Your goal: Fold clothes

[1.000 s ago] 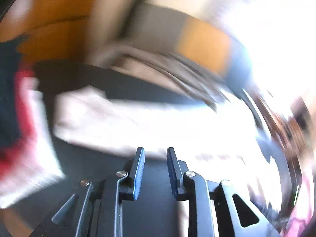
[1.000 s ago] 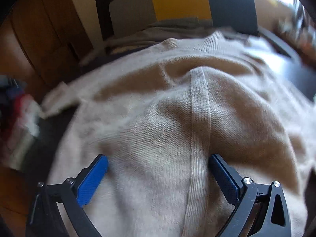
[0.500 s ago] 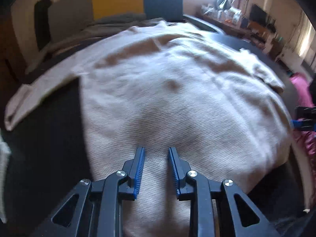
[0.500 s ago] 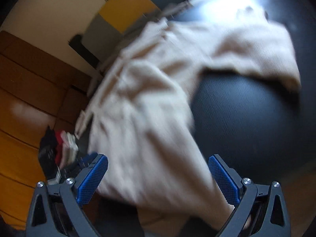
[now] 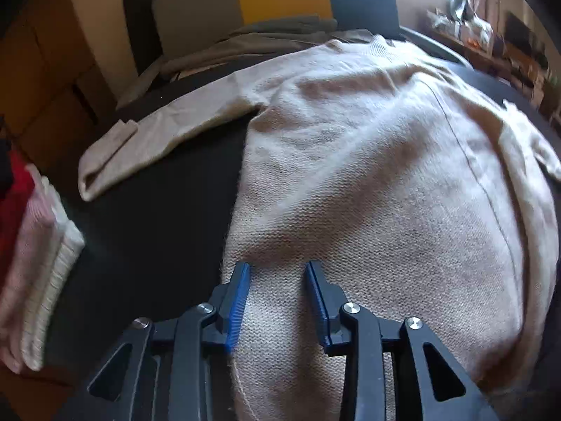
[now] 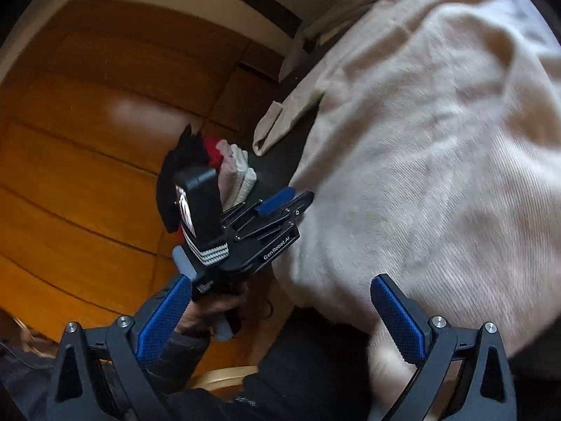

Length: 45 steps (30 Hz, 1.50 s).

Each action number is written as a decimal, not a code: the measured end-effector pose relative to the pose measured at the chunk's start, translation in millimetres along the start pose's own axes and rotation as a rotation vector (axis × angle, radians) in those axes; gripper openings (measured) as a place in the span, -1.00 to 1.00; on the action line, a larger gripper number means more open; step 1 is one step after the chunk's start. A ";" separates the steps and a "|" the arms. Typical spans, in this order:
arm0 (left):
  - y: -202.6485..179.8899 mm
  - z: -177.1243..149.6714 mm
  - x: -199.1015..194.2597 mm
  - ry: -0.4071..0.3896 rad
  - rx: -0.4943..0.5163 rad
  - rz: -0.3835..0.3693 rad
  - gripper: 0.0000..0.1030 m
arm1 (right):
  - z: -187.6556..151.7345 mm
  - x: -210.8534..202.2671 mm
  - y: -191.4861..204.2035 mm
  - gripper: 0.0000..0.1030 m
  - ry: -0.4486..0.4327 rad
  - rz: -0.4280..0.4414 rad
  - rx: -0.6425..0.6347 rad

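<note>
One beige sweater point(image 5: 368, 182) lies spread on the dark table point(image 5: 150, 217) — one sleeve point(image 5: 154, 133) stretched leftward. The left gripper point(image 5: 277, 273), partly open, straddles its near hem, gripping nothing. The right gripper point(image 6: 280, 312) gapes wide, empty. One folded stack point(image 5: 31, 263) sits left.

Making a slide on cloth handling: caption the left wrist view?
Left gripper, jaws partly open, poised over the lower left edge of a beige knit sweater spread on a dark table.
</note>
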State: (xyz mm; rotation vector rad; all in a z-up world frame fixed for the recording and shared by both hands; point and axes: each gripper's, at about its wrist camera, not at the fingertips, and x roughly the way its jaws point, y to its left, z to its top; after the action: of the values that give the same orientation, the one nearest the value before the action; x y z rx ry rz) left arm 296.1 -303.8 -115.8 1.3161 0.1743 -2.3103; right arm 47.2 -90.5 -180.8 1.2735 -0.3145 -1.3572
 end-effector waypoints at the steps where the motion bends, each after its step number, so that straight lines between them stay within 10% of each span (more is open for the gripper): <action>1: 0.2 -2.3 -0.6 -0.008 -0.002 -0.003 -0.32 | 0.5 -11.4 1.0 1.00 -0.031 -0.027 -0.013; 6: 1.9 -3.4 0.9 -0.030 -0.020 -0.017 -0.30 | -0.6 -91.1 -3.6 1.00 -0.234 -0.400 -0.145; 9: 6.0 -0.2 3.5 -0.027 -0.046 -0.034 -0.30 | -6.2 -102.2 -5.2 1.00 -0.188 -0.884 -0.393; 11: 6.9 0.8 4.3 -0.027 -0.055 -0.038 -0.29 | -0.4 -102.1 -16.4 1.00 -0.131 -1.014 -0.443; 18: 6.9 2.4 6.4 -0.020 -0.061 -0.037 -0.29 | 36.5 -48.9 -45.4 1.00 0.084 -1.061 -0.543; 22: 6.8 2.0 6.4 -0.016 -0.059 -0.039 -0.28 | 30.9 -28.3 -66.1 1.00 0.288 -1.228 -0.684; 35: -3.2 -2.4 0.5 0.026 -0.019 -0.020 -0.28 | 53.0 -97.7 -126.6 0.99 0.322 -1.532 -0.625; 45: -18.4 13.0 -25.2 -0.004 0.017 -0.191 -0.29 | 98.6 -130.8 -148.3 1.00 0.261 -1.667 -0.495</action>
State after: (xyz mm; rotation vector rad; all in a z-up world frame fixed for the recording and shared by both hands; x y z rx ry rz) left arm 288.2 -283.5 -90.0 1.3556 0.2916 -2.4766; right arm -148.0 11.3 -200.5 1.1535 1.5116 -2.2884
